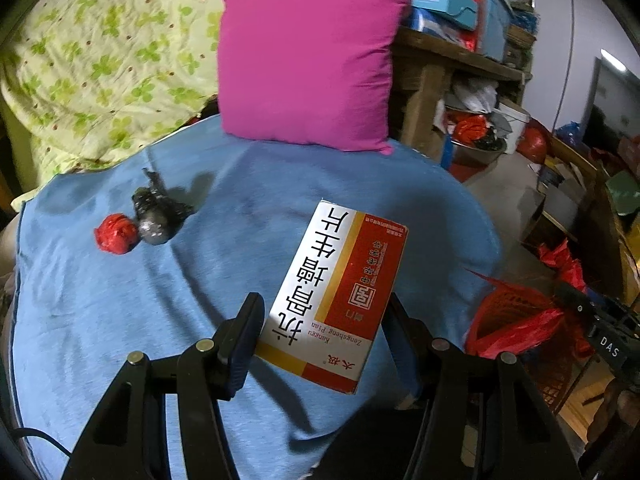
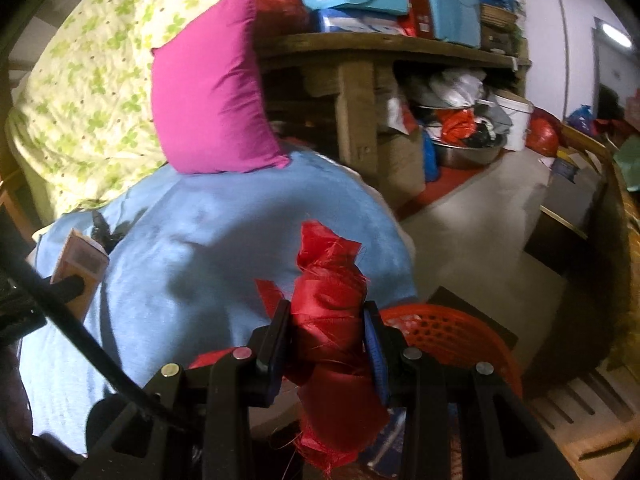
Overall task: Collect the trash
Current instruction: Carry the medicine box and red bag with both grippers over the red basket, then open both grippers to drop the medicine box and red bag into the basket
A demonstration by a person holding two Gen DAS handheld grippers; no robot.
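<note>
My left gripper [image 1: 320,332] is shut on a red, white and gold medicine box [image 1: 334,296] and holds it above the blue cloth [image 1: 120,320]. The box also shows at the left of the right wrist view [image 2: 82,268]. My right gripper [image 2: 326,336] is shut on a roll of red woven fabric [image 2: 330,292], held above the edge of a red plastic basket [image 2: 448,332]. The fabric and right gripper show at the right of the left wrist view [image 1: 516,320]. A red crumpled ball [image 1: 115,234] and a black crumpled bag [image 1: 158,212] lie on the cloth at the left.
A magenta pillow [image 1: 308,56] stands at the far end of the cloth, against a green floral quilt [image 1: 100,60]. A wooden shelf [image 2: 380,52] with boxes and clutter stands to the right. A bare concrete floor [image 2: 480,216] lies beyond the basket.
</note>
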